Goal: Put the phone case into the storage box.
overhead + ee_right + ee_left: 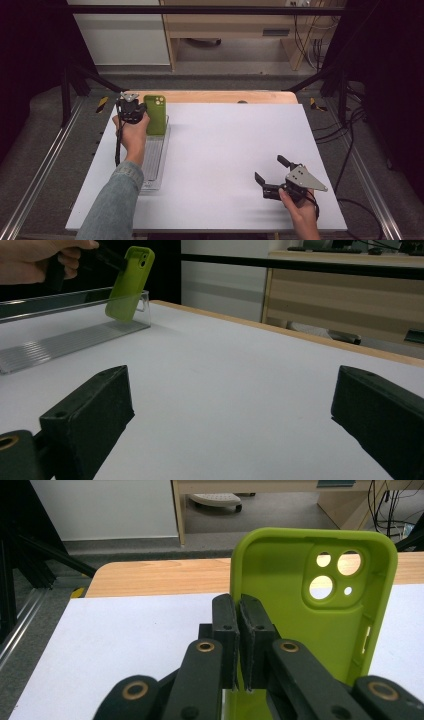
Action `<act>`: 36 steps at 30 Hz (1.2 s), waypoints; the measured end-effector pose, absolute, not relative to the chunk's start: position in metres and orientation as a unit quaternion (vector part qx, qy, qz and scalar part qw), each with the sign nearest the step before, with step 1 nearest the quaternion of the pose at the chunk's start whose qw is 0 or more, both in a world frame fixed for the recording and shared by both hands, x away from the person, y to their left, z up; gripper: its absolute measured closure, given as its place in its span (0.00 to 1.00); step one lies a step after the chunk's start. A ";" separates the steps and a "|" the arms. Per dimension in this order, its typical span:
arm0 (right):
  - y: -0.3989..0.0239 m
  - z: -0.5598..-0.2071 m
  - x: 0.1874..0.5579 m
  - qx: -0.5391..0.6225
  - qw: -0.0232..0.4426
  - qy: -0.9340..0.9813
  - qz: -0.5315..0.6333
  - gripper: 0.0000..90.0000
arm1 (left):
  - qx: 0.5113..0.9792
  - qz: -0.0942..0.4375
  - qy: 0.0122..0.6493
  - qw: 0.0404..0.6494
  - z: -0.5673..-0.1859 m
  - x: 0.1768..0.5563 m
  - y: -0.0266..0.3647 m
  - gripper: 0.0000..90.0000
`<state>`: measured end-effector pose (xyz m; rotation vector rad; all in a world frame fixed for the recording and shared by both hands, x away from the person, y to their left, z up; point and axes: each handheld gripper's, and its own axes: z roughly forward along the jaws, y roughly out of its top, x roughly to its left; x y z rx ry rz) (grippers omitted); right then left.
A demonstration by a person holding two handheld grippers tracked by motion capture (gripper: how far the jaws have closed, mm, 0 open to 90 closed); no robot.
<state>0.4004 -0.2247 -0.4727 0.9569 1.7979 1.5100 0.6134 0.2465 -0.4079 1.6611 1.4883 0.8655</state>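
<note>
A white table (pixel 225 165) carries a clear slotted rack (pixel 155 160) along its left side, and a green phone case (pixel 155 114) stands upright at the rack's far end. The left gripper (pixel 239 625) is clenched on the case's side edge, its jaws nearly together. The right gripper (pixel 272 176) rests spread wide near the table's front right, holding nothing.

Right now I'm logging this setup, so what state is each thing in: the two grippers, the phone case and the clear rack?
Left gripper: shut on the side edge of the phone case.
Right gripper: open, holding nothing, low over the table.
Phone case: green, held upright and tilted, lower end at the far end of the rack.
Clear rack: lying flat on the table, no other items in it.
Table: white top.
</note>
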 end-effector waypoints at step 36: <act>-0.224 -0.472 0.400 0.359 0.297 0.679 0.567 0.04 | 0.656 0.356 0.548 0.378 -0.392 0.590 0.242 0.37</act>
